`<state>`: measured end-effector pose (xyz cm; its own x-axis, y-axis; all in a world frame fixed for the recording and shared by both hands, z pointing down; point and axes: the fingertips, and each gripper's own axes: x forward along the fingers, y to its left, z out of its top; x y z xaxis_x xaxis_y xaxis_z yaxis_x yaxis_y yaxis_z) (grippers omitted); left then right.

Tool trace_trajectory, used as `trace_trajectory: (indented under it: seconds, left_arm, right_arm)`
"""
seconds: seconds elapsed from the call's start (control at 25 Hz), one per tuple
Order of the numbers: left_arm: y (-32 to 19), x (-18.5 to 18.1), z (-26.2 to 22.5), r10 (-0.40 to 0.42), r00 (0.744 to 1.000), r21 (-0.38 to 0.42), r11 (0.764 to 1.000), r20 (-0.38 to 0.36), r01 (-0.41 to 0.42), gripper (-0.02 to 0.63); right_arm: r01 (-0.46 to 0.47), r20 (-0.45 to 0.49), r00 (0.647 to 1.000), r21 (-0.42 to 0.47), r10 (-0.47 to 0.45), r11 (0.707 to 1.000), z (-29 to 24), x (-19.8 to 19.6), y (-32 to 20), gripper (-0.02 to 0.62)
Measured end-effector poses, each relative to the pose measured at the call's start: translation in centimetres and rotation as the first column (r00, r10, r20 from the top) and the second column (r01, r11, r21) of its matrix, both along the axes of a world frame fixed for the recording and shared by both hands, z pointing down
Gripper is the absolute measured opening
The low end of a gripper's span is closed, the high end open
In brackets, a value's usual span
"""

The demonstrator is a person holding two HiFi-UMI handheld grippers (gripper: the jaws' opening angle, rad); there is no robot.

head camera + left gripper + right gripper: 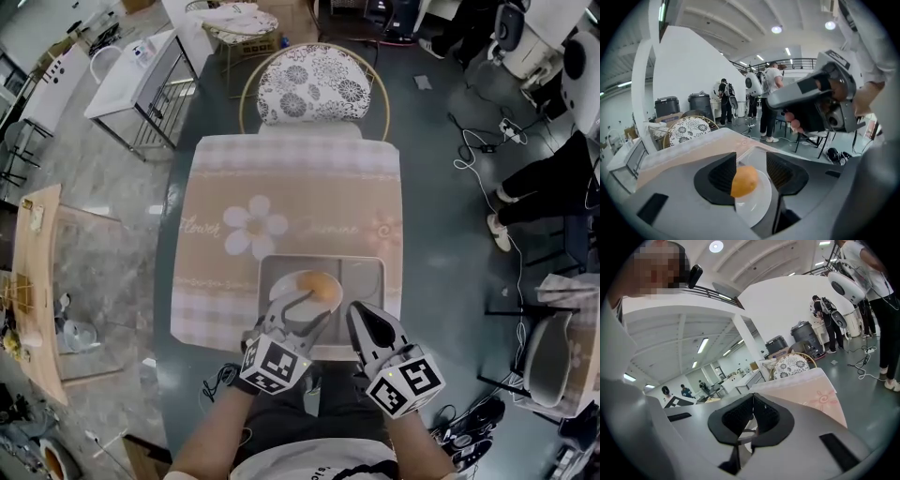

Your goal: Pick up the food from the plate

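Observation:
An orange, rounded piece of food (pixel 317 286) (pixel 744 180) lies on a white plate (pixel 281 289) (pixel 757 206), in the left compartment of a grey tray (pixel 364 274) at the table's near edge. My left gripper (pixel 309 302) (pixel 751 171) reaches over the plate with its jaws apart around the food. The food lies against the left pad and a gap shows at the right pad. My right gripper (pixel 357 313) (pixel 752 416) hovers beside the tray's near right side, shut and empty; it also shows in the left gripper view (pixel 815 101).
The tray rests on a pink tablecloth with a flower print (pixel 281 187). A round-backed patterned chair (pixel 314 84) stands at the table's far side. Cables (pixel 478 150) run over the floor at the right, and people (pixel 766 93) stand in the background.

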<state>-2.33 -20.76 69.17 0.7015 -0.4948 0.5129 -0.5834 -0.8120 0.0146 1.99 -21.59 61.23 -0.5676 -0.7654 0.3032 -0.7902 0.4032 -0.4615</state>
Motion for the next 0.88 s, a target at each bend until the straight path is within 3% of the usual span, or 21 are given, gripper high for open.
trace_trajectory:
  seconds: [0.28,0.52,0.88]
  left_arm:
    - [-0.5,0.6,3.6,0.091,0.981,0.062,0.993,0.172,-0.103,0.265]
    - [-0.9,1.0,6.1,0.173,0.935,0.09,0.974,0.309,-0.209,0.304]
    - [-1.9,1.7,8.2,0.239,0.885,0.061,0.956,0.401,-0.286,0.327]
  right_arm:
    - [-0.017,0.01,1.0,-0.009,0.017,1.0,1.7,0.6,-0.1,0.015]
    - [-0.034,0.014,0.999,-0.02,0.034,0.999,2.9,1.3,-0.2,0.015]
    - [-0.039,0.02,0.999,-0.023,0.04,0.999,3.5,1.5,-0.8,0.015]
